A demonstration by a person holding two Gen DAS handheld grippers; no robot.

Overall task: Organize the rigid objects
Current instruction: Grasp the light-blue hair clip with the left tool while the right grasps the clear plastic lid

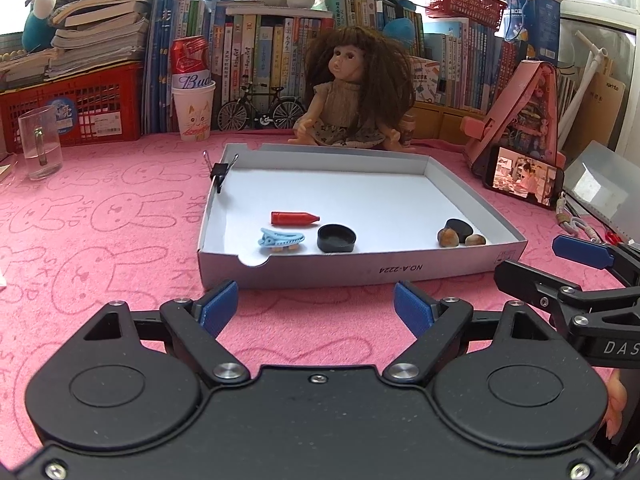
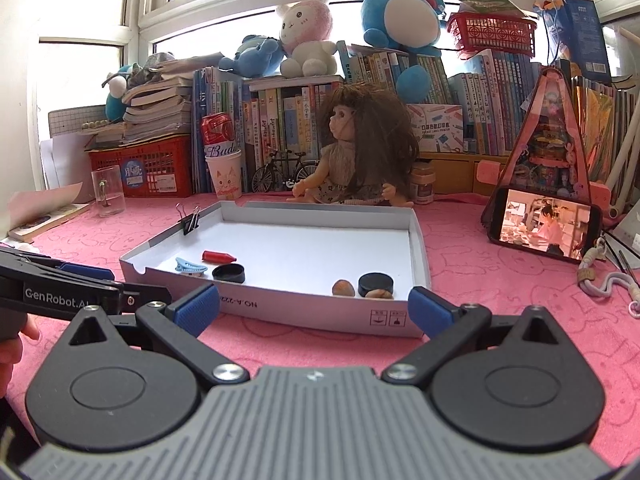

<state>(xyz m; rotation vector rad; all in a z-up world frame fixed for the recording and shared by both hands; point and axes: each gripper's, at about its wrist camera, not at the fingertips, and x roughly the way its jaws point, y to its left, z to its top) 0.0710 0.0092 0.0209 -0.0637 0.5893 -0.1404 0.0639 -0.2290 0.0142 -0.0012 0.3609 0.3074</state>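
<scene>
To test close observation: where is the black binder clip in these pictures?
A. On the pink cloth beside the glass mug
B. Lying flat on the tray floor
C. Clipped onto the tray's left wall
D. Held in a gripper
C: the binder clip sits astride the left wall of the tray, its wire handles sticking up.

Bright daylight came from the white-framed window (image 2: 256,20) at the far side, blown out to glare. Fisheye distortion bent the edges, corners darkened. Shadows were soft; focus stayed mostly sharp.
</scene>
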